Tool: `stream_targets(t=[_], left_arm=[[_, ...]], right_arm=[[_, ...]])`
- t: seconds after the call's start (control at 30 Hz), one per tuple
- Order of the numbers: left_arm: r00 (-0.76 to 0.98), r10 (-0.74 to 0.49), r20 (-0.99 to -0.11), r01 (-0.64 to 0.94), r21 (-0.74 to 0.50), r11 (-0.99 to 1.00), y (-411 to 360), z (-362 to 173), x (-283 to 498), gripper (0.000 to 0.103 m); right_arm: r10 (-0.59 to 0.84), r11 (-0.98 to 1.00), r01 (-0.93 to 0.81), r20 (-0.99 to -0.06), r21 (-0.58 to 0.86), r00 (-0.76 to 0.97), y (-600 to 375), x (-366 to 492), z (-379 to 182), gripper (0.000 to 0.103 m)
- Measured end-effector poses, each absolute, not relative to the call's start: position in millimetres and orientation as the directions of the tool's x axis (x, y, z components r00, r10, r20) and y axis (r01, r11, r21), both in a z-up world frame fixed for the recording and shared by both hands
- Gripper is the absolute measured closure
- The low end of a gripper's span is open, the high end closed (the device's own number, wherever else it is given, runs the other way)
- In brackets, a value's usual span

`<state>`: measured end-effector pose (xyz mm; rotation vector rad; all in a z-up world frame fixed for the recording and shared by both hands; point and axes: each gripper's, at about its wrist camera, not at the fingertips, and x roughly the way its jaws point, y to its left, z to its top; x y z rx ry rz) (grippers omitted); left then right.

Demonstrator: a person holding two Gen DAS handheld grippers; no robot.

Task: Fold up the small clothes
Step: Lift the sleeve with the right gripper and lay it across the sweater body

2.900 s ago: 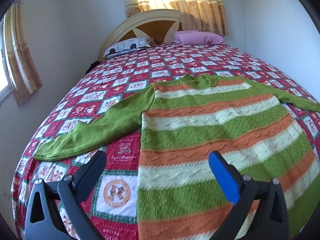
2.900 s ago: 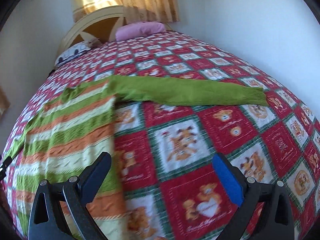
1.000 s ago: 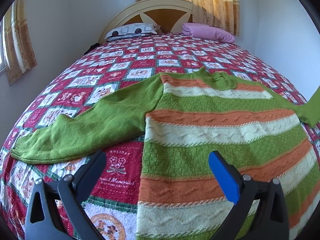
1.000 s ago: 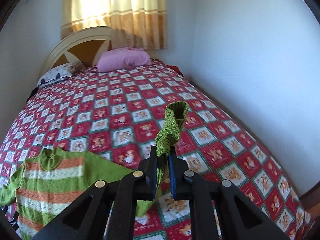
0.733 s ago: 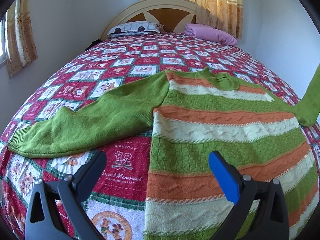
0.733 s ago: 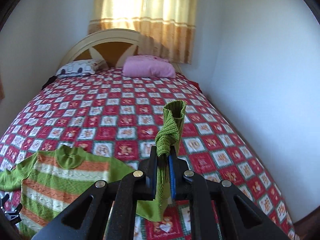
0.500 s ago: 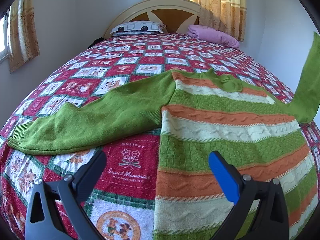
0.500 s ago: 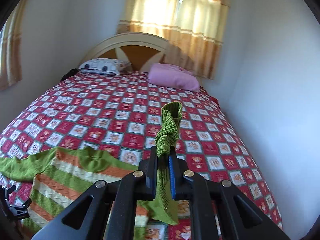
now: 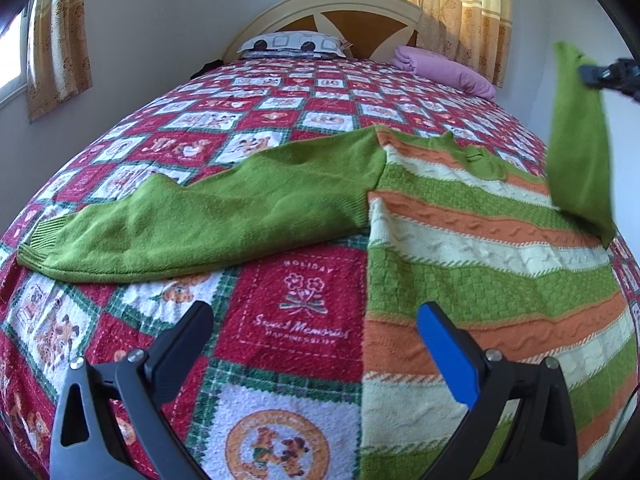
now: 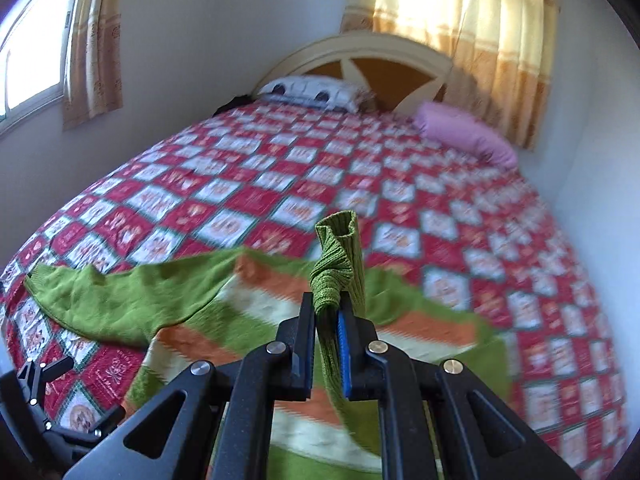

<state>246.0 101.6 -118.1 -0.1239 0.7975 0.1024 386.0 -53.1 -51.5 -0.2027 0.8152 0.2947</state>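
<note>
A green, orange and cream striped sweater point(image 9: 480, 248) lies flat on the bed. Its left sleeve point(image 9: 208, 216) stretches out flat to the left. My left gripper point(image 9: 312, 332) is open and empty, low over the bedspread beside the sweater's left edge. My right gripper point(image 10: 326, 312) is shut on the green right sleeve cuff point(image 10: 338, 256) and holds it high over the sweater body point(image 10: 240, 312). The raised sleeve point(image 9: 578, 140) hangs at the right in the left wrist view, with the right gripper's tip point(image 9: 612, 74) beside it. The left gripper also shows in the right wrist view point(image 10: 52, 400).
The bed carries a red, green and white patchwork bedspread point(image 9: 304, 320). A patterned pillow point(image 9: 296, 42) and a pink pillow point(image 9: 444, 70) lie by the headboard point(image 9: 352, 16). White walls flank the bed; curtains point(image 10: 464, 32) hang behind.
My right gripper has carried the sleeve cuff leftward, from beside the sweater to above its body. My left gripper has edged forward and stays open.
</note>
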Motion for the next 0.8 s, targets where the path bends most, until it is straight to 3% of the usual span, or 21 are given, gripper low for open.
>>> stream_targets(t=[0.17, 0.27, 0.63, 0.67, 0.8], left_arm=[[0.684, 0.068, -0.727, -0.148, -0.047, 0.988, 107, -117, 242, 0.0], [0.696, 0.064, -0.715, -0.135, -0.043, 0.99, 113, -109, 238, 0.0], [0.753, -0.045, -0.656, 0.046, -0.016, 0.999, 51, -70, 282, 0.0], [0.742, -0.067, -0.667, 0.072, -0.02, 0.997, 43, -71, 288, 0.002], [0.687, -0.085, -0.722, 0.136, 0.013, 0.991, 7, -93, 323, 0.032]], right_arm=[[0.296, 0.909, -0.404, -0.841, 0.103, 0.453, -38, 373, -122, 0.05], [0.304, 0.907, -0.407, -0.837, 0.107, 0.456, -67, 355, -118, 0.047], [0.063, 0.983, -0.178, -0.821, -0.048, 0.568, -236, 317, -91, 0.04], [0.051, 0.985, -0.167, -0.824, -0.053, 0.565, -246, 313, -94, 0.039], [0.023, 0.987, -0.147, -0.831, -0.071, 0.556, -267, 302, -107, 0.039]])
